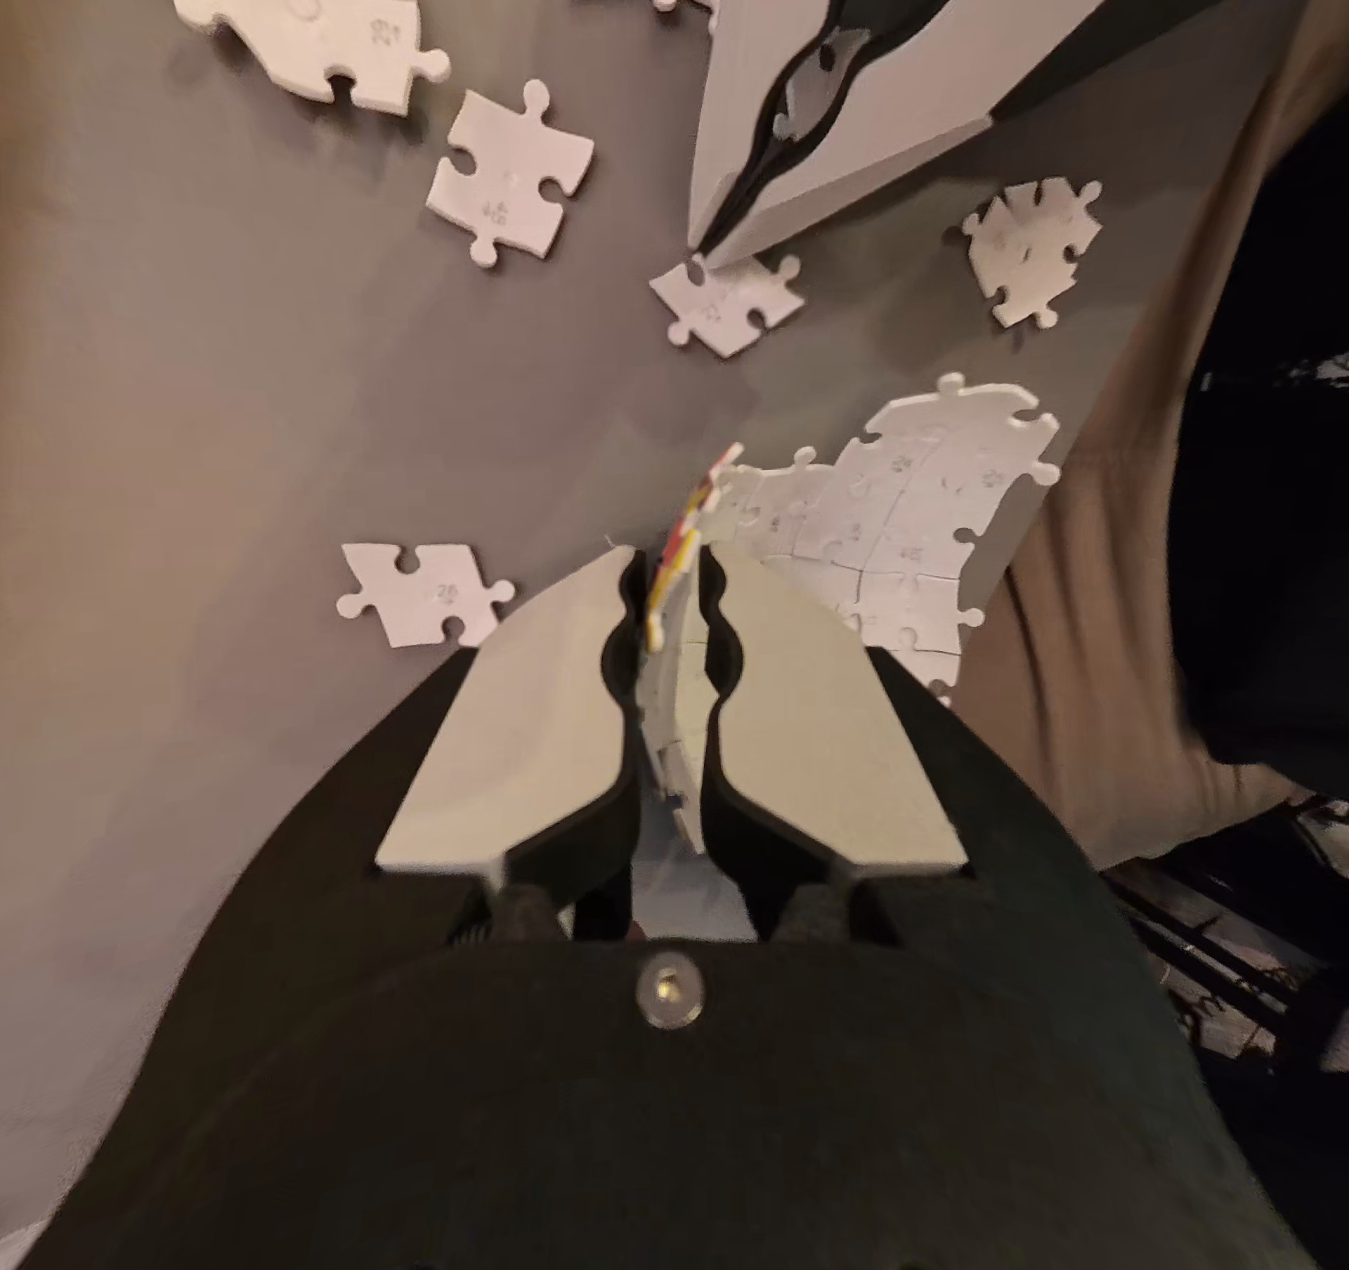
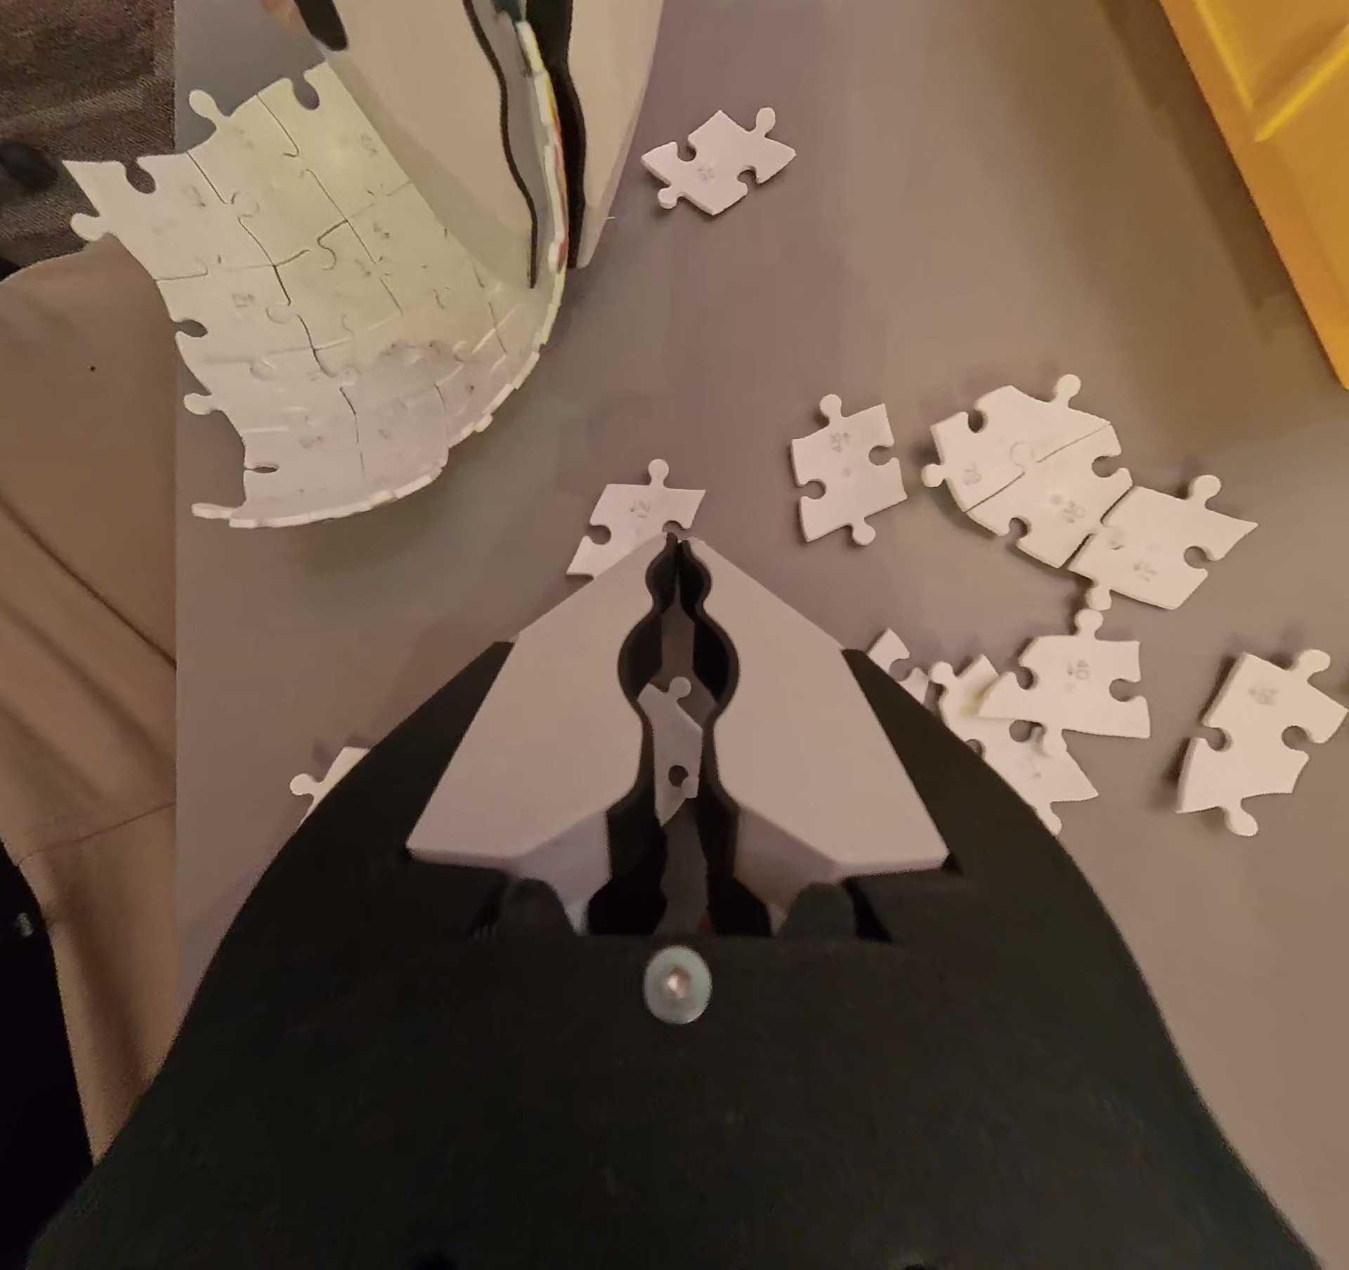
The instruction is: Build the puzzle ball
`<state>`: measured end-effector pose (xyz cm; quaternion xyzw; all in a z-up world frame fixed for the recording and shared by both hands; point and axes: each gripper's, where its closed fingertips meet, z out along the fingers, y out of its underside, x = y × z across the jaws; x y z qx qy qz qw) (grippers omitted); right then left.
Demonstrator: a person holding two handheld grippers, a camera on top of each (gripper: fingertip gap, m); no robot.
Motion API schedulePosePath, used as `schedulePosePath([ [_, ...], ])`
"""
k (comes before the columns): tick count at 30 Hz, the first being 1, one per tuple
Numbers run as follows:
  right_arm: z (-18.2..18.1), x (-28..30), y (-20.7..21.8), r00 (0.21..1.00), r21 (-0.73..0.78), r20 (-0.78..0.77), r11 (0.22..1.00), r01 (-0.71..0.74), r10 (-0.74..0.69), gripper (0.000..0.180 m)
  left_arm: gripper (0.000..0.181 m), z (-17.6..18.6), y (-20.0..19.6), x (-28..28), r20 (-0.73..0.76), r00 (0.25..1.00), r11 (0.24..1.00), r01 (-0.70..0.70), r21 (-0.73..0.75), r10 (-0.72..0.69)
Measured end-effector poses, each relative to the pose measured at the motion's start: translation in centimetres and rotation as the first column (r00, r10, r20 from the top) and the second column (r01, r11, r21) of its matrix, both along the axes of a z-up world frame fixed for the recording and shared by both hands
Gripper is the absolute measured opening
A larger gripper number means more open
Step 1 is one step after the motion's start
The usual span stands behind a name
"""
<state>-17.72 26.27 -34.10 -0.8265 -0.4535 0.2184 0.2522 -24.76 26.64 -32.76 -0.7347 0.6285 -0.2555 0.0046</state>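
Note:
My left gripper (image 1: pixel 668 563) is shut on the rim of the curved, partly built puzzle shell (image 1: pixel 912 527). The shell is white inside, with a red and yellow printed outer face. In the right wrist view the shell (image 2: pixel 328 301) hangs over the table's left edge, with the left gripper (image 2: pixel 562 264) clamped on its rim. My right gripper (image 2: pixel 675 542) is shut, and its tips touch the near edge of a single white piece (image 2: pixel 635 512) lying on the grey table (image 2: pixel 949 250). The left wrist view shows the right gripper (image 1: pixel 701 257) and that piece (image 1: pixel 730 315) from the far side.
Several loose white pieces lie to the right (image 2: pixel 847 483), some joined (image 2: pixel 1022 476), some overlapping (image 2: pixel 1058 695). Another piece (image 1: pixel 431 593) lies left of my left gripper. A yellow box (image 2: pixel 1241 104) stands at the far right. A person's beige clothing (image 2: pixel 73 505) is beyond the table's left edge. Some 8 centimeters of space lies between my two pairs of fingers.

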Motion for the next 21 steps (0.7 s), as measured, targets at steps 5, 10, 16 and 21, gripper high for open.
schedulePosePath([
  [5, 0.0, -0.2, -0.7, 1.0, -0.02, -0.002, 1.0, -0.014, 0.014, 0.0, 0.008, -0.2, -0.4, -0.2, 0.008, 0.998, 0.997, -0.06, -0.049, 0.06],
  [10, 0.0, -0.3, -1.4, 0.999, -0.067, -0.042, 0.998, -0.009, 0.006, 0.0, 0.014, -1.1, -1.3, -0.9, -0.055, 0.993, 0.993, -0.105, -0.062, 0.102],
  [16, 0.1, -0.9, -1.2, 0.997, -0.068, -0.071, 0.998, 0.003, -0.008, 0.0, 0.023, -1.1, -1.4, -0.4, -0.056, 0.993, 0.995, -0.1, 0.009, 0.1],
  [21, 0.1, -1.1, -1.0, 0.999, -0.041, -0.053, 0.999, 0.005, -0.007, 0.0, 0.036, -1.1, -0.4, -0.5, -0.058, 0.992, 0.991, -0.106, 0.079, 0.111],
])
